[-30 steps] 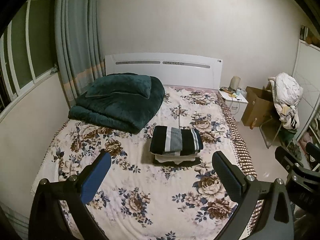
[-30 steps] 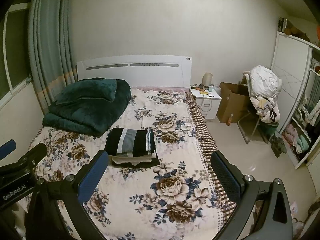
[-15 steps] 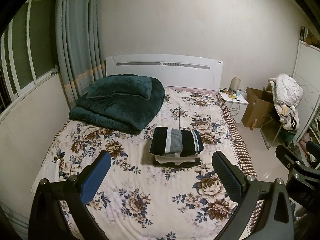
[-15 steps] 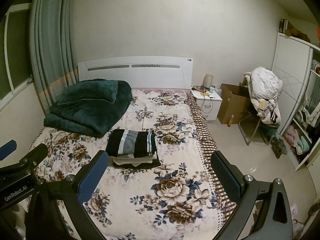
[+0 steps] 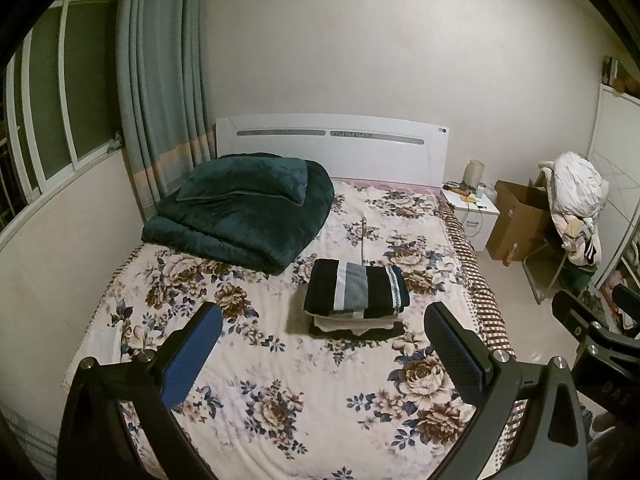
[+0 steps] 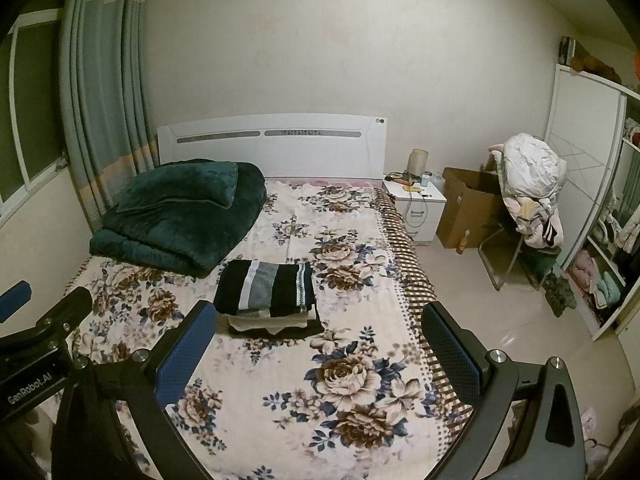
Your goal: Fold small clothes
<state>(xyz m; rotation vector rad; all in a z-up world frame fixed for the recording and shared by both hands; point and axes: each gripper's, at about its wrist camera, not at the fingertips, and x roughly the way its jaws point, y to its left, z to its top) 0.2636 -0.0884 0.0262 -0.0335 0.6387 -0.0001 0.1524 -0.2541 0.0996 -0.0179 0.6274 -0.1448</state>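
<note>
A small stack of folded clothes lies in the middle of the flowered bed. Its top piece is black with white and grey stripes; a white piece and a dark piece lie under it. My left gripper hangs open above the foot of the bed, well short of the stack, with nothing between its fingers. My right gripper is open too and empty, at about the same distance. Each gripper shows at the edge of the other's view.
A folded dark green quilt with a pillow lies at the head of the bed on the left. Right of the bed stand a white nightstand, a cardboard box, a chair piled with clothes and an open wardrobe.
Both views have drifted slightly back and up, so the bed sits a little lower in frame. The stack has not moved and both grippers stay open.
</note>
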